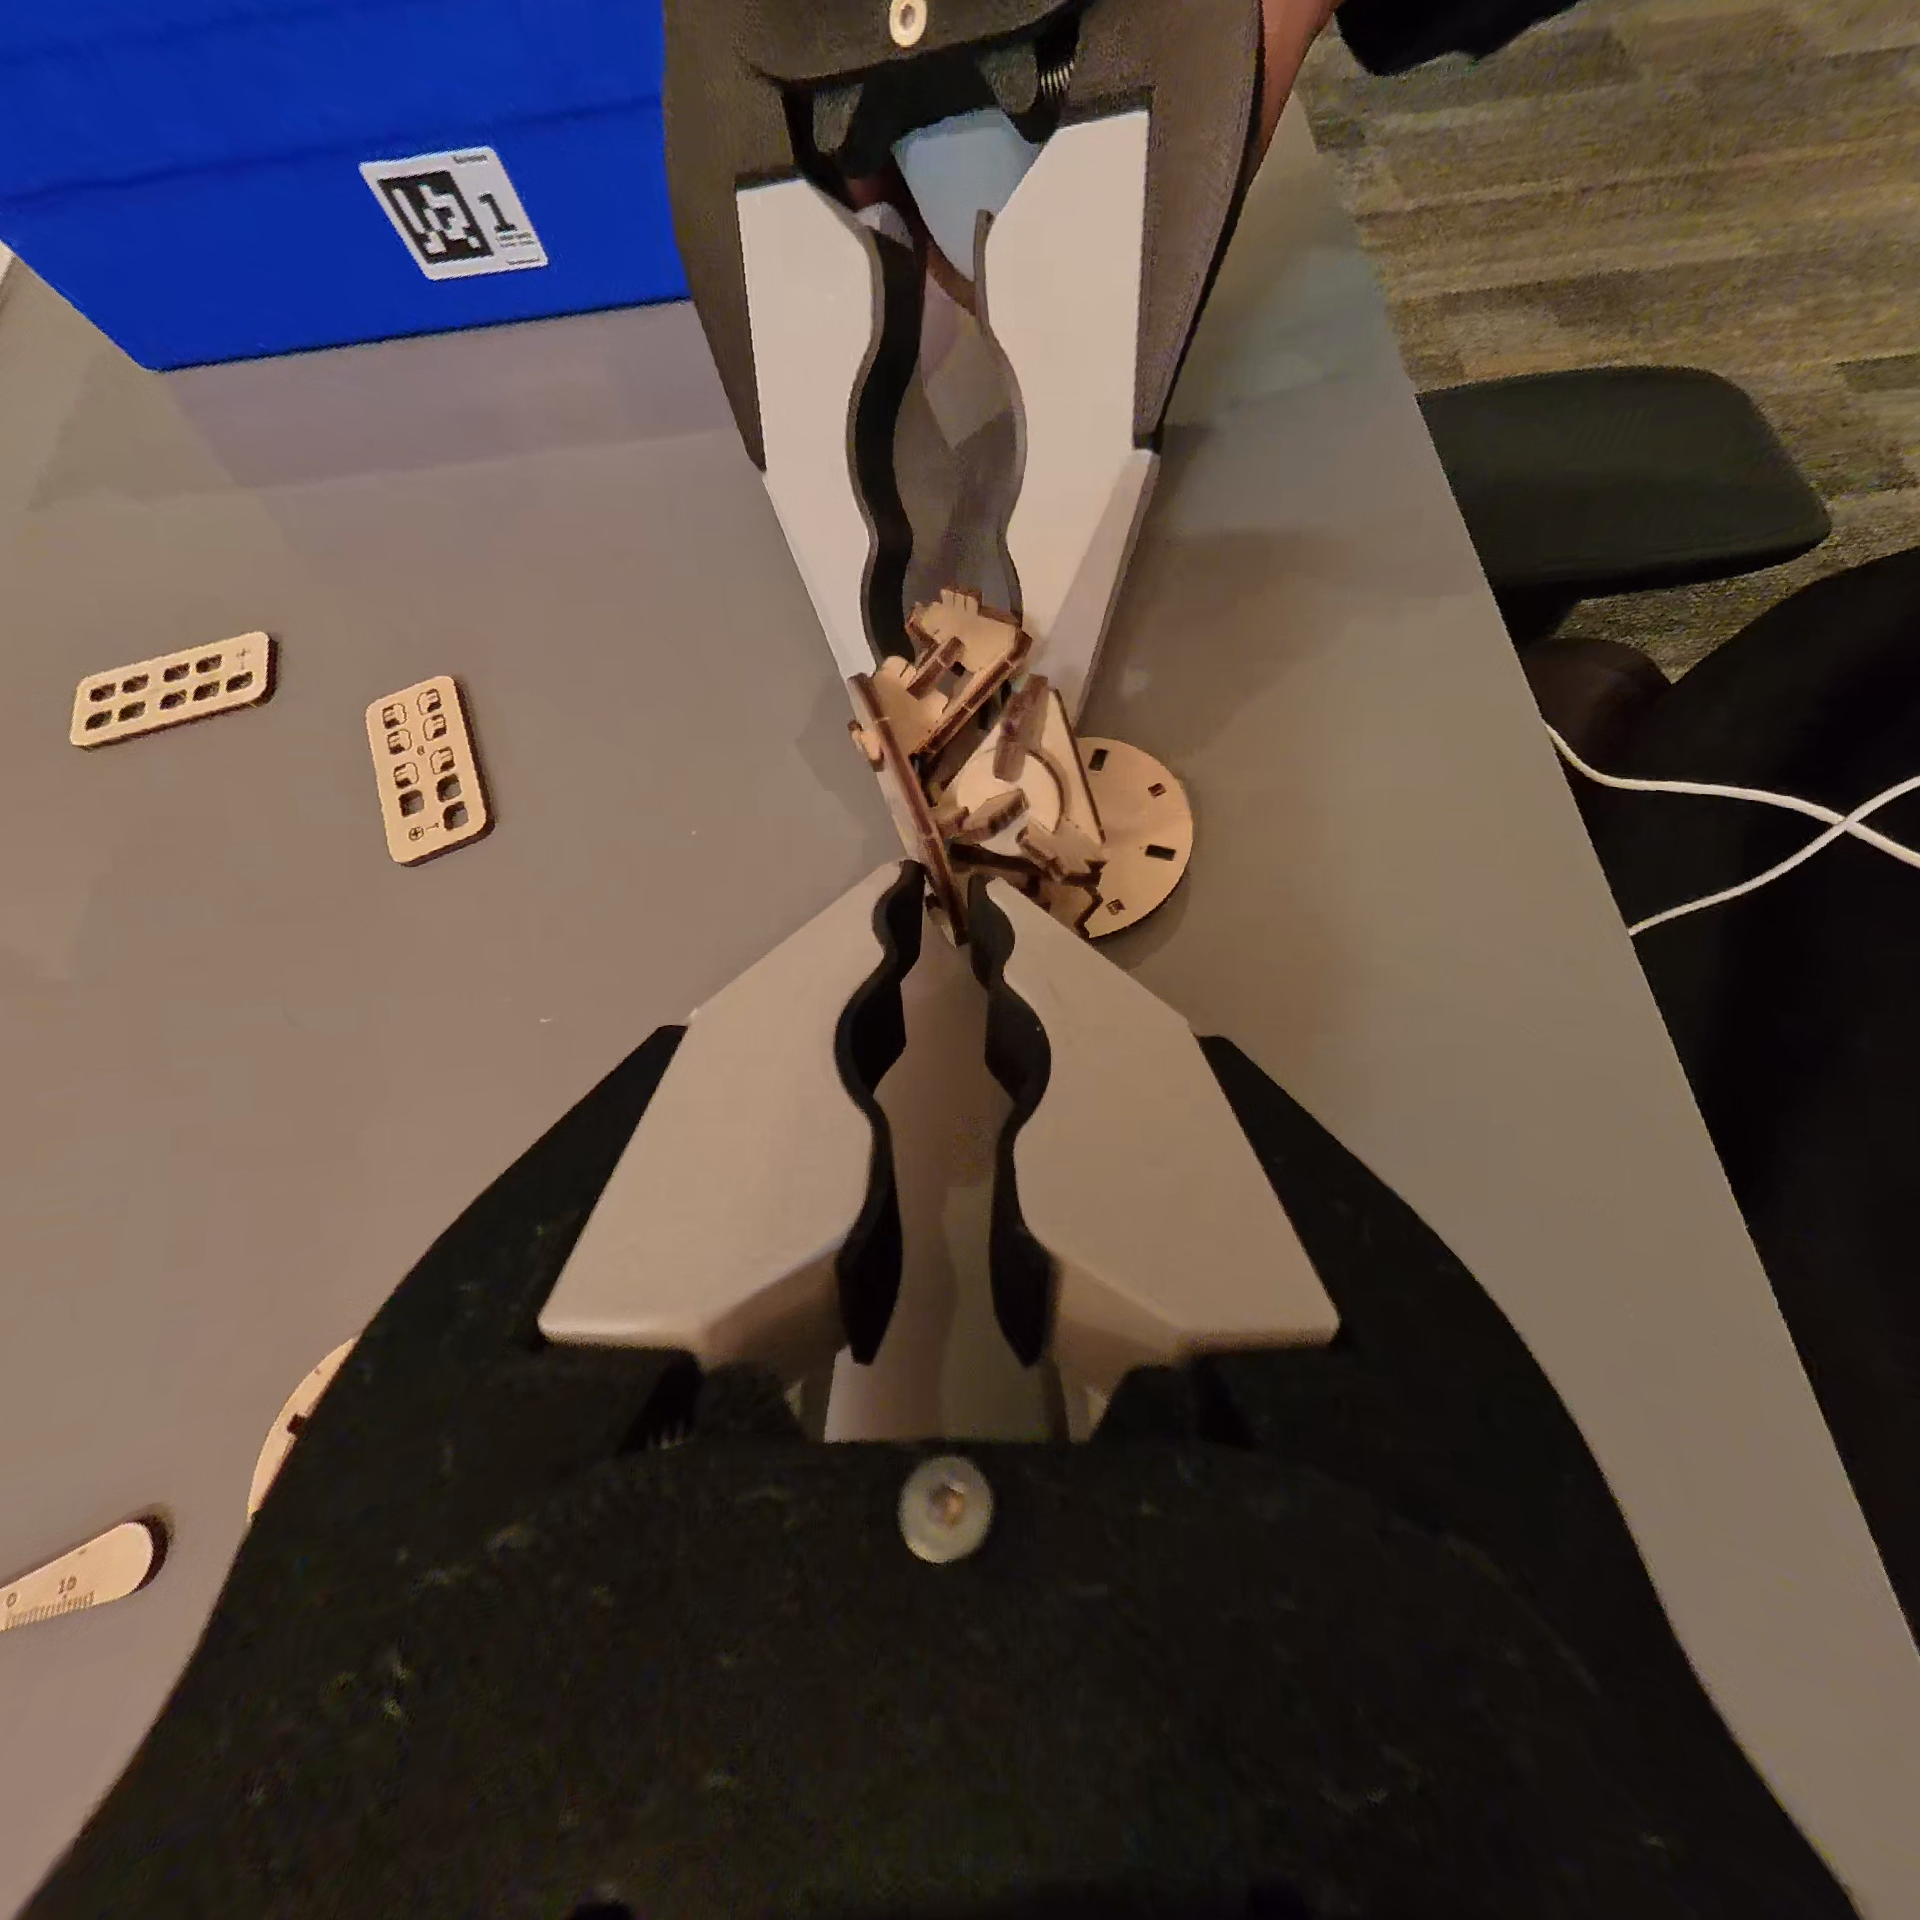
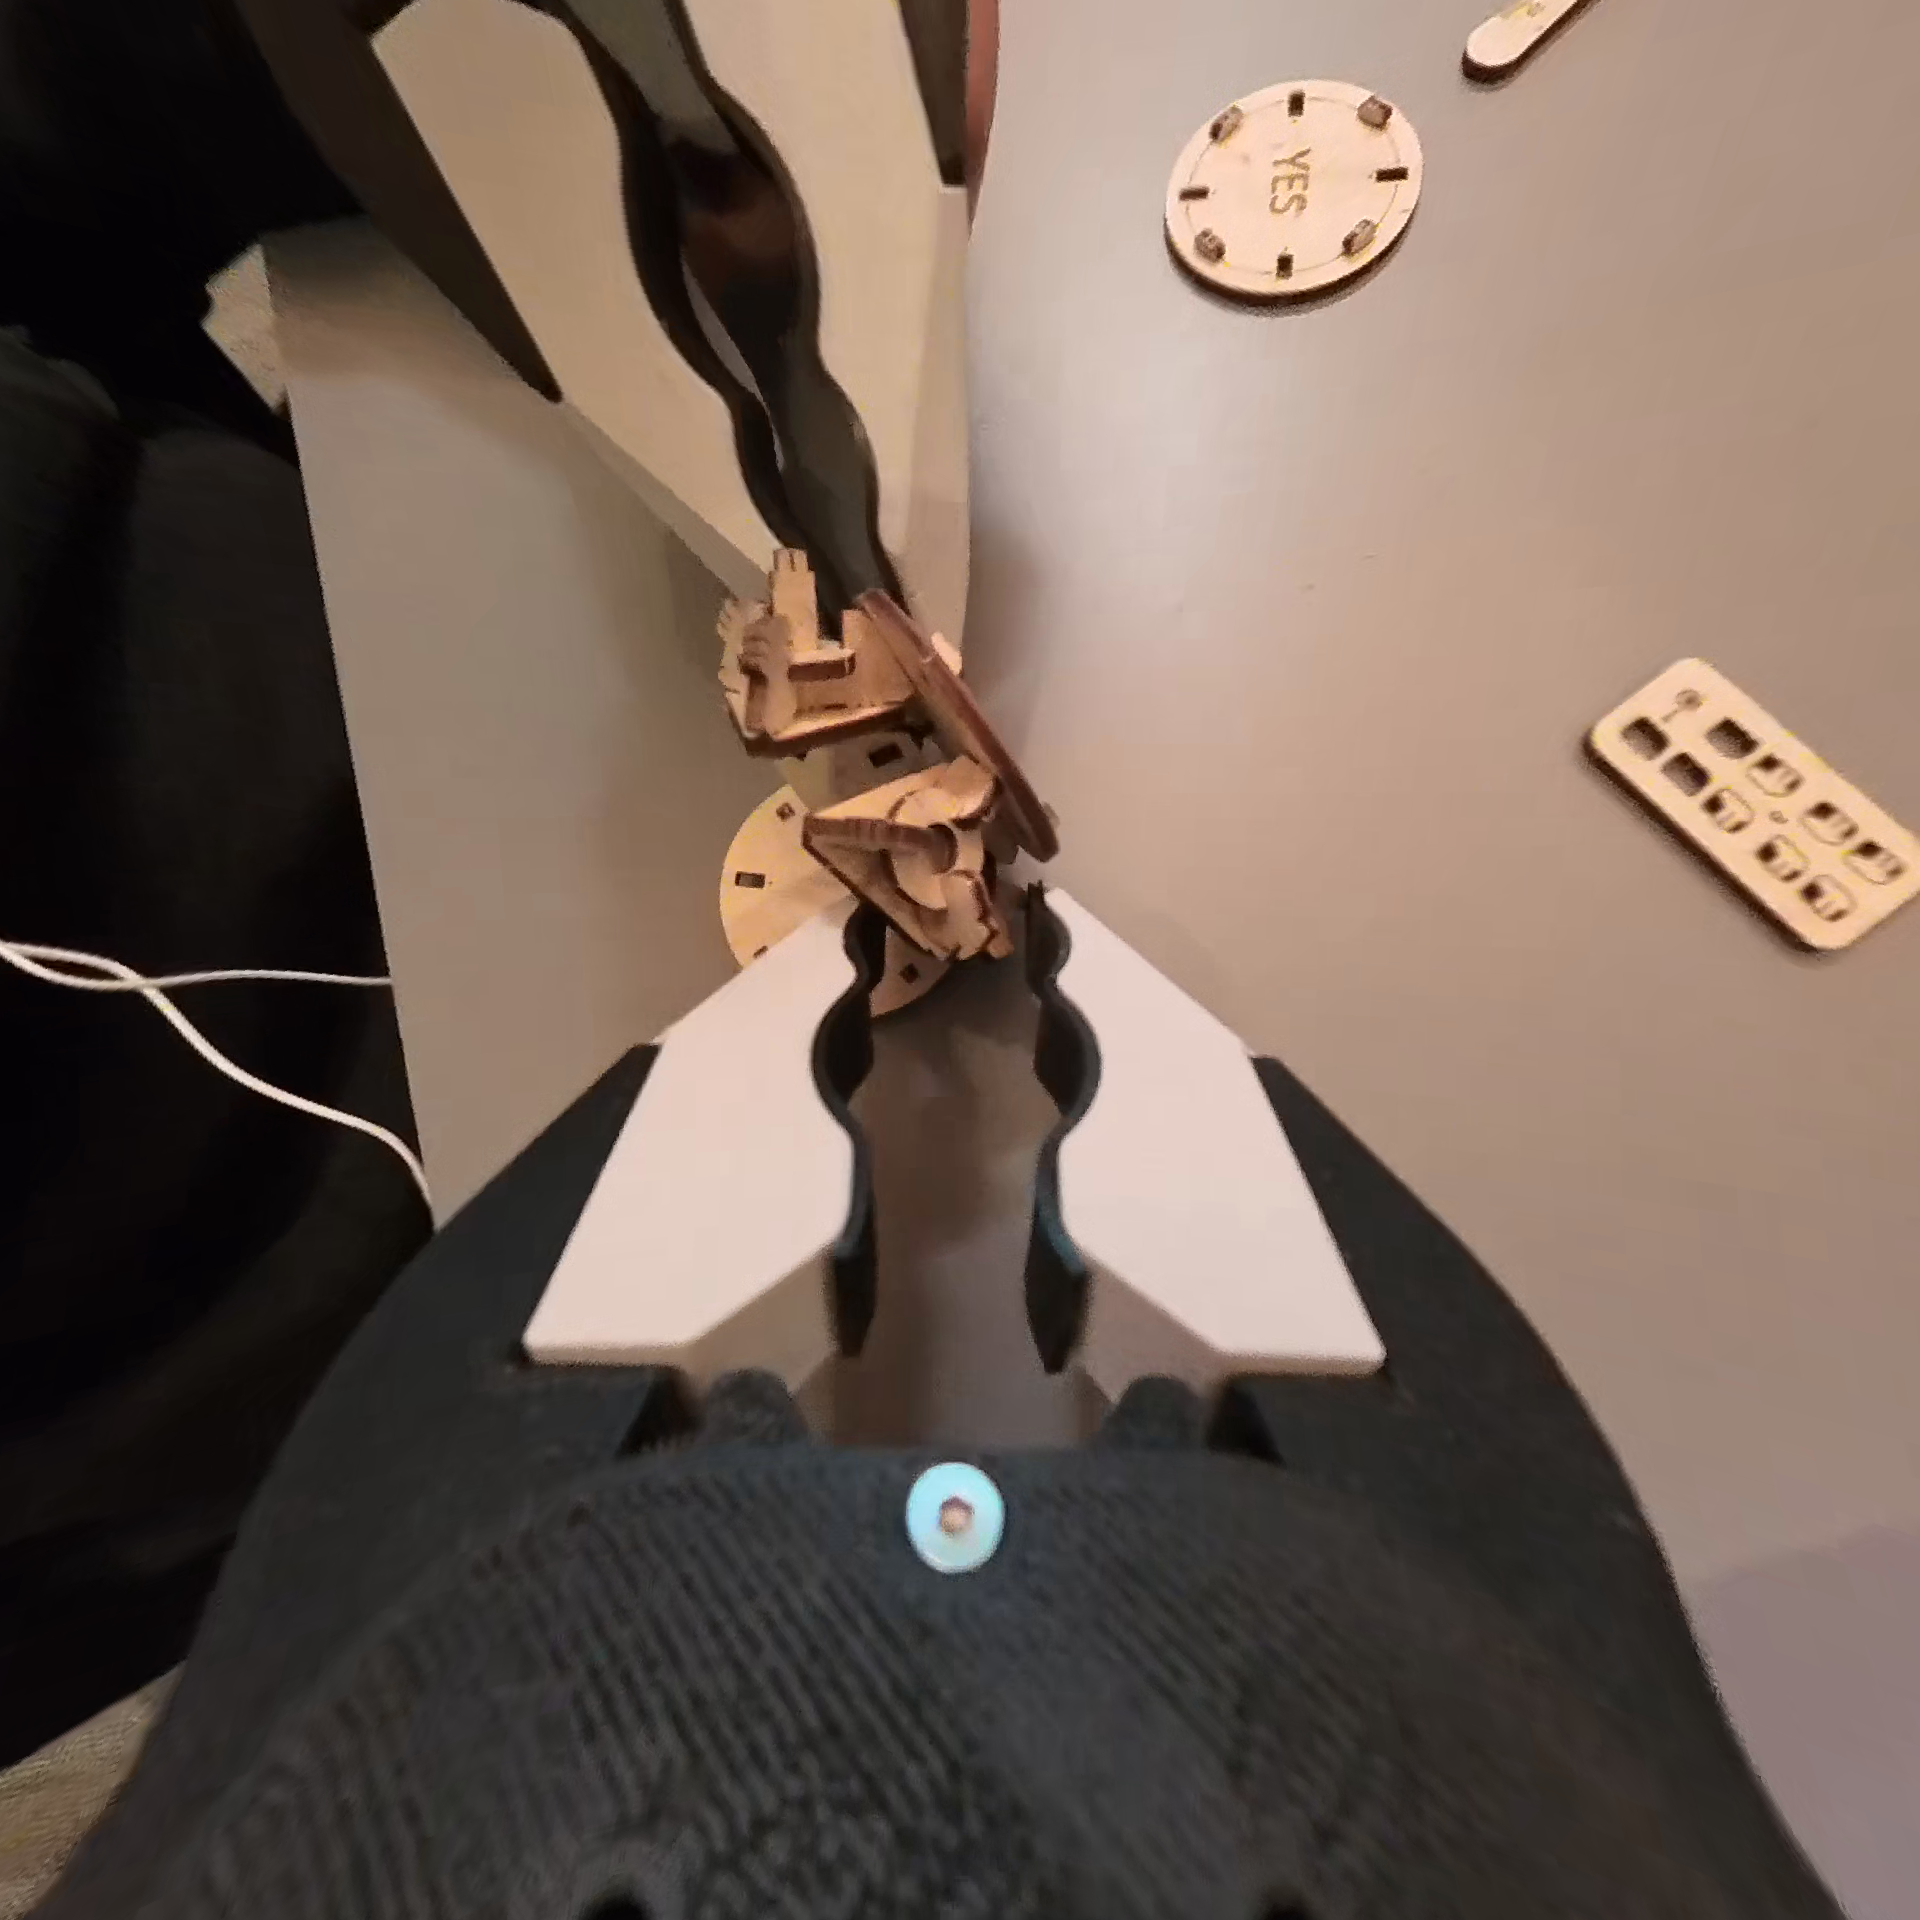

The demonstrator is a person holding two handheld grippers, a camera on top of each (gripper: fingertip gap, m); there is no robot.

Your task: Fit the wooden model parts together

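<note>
The left hand-held gripper is almost closed and pinches the thin edge of a disc of the wooden assembly, held just above the bench near its edge. The right hand-held gripper stands partly open around the assembly's other end; whether its pads press it, I cannot tell. A loose wooden disc lies under the assembly.

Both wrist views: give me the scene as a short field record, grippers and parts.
left gripper: pads pinch the thin edge of a round disc of the wooden puzzle assembly
right gripper: jaws part open around the assembly's opposite end; grip not clear
under assembly: slotted wooden disc near the table edge
loose parts: two slotted wooden plates, engraved disc
background: blue box
</note>
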